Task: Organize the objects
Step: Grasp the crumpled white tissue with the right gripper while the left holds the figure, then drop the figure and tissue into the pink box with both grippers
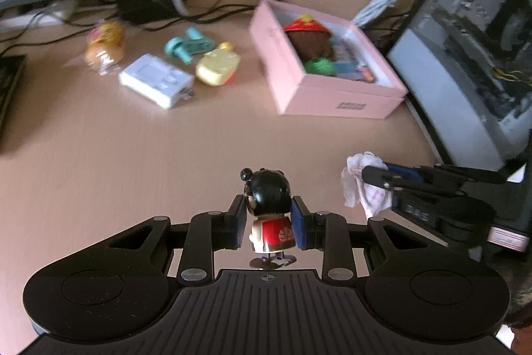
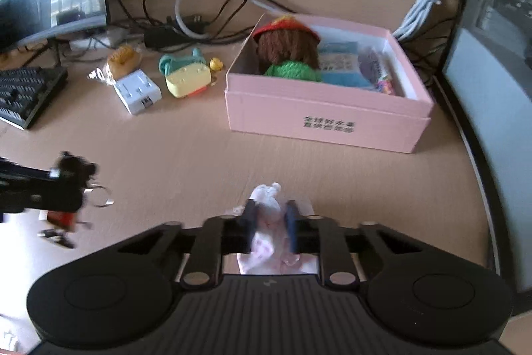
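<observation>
Two loads in hand: left gripper point(image 1: 268, 218) clamps the upright doll figurine point(image 1: 270, 212); right gripper point(image 2: 270, 227) pinches a crumpled pink wrapper point(image 2: 266, 222). Pink box point(image 2: 319, 118) lies at 1 o'clock from both, long axis crosswise. Right gripper judged nearer.

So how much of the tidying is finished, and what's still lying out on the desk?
Partly done. The pink box already holds a yarn doll and some packets. In hand: the left claw grips a black-haired figurine, and the right claw grips a pink-white plastic bag. Left out: a white charger, a yellow toy, a teal toy and a wrapped snack.
</observation>
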A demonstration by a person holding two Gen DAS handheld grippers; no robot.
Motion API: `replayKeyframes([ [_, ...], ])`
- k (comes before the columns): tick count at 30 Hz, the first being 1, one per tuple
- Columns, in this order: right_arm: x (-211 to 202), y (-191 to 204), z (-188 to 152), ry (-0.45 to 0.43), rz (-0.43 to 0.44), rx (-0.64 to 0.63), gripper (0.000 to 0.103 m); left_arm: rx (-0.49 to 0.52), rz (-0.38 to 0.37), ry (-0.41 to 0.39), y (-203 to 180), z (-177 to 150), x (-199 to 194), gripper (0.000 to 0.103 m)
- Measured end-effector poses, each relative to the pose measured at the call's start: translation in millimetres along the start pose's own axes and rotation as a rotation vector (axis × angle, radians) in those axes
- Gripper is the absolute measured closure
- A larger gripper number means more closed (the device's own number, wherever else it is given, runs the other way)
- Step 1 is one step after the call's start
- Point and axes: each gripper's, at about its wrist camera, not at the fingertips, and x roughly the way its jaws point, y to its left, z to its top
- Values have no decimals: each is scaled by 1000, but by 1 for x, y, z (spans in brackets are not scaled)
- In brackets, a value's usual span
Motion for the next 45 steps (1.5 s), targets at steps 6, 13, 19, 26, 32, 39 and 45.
replayKeyframes([
  [6,-46,-28,11,-63,-31,49,88,59,-84,-35,-24,34,7,71],
  [13,-76,-56,21,-143,-77,78,88,257,-226,-150,-72,119,14,71],
  [19,-72,-66,6,-129,-98,82,88,512,-287,-255,-120,173,51,71],
  [26,-58,-63,-17,-95,-77,58,88,597,-132,-2,-124,173,172,72],
  [32,-49,-75,-11,-89,-46,82,88,312,-203,-118,-88,176,144,72],
  [39,-37,-91,73,-200,43,208,88,71,-168,-199,-24,139,80,72],
  [45,46,-88,122,-152,-10,218,88,-160,-56,-93,31,90,66,73],
])
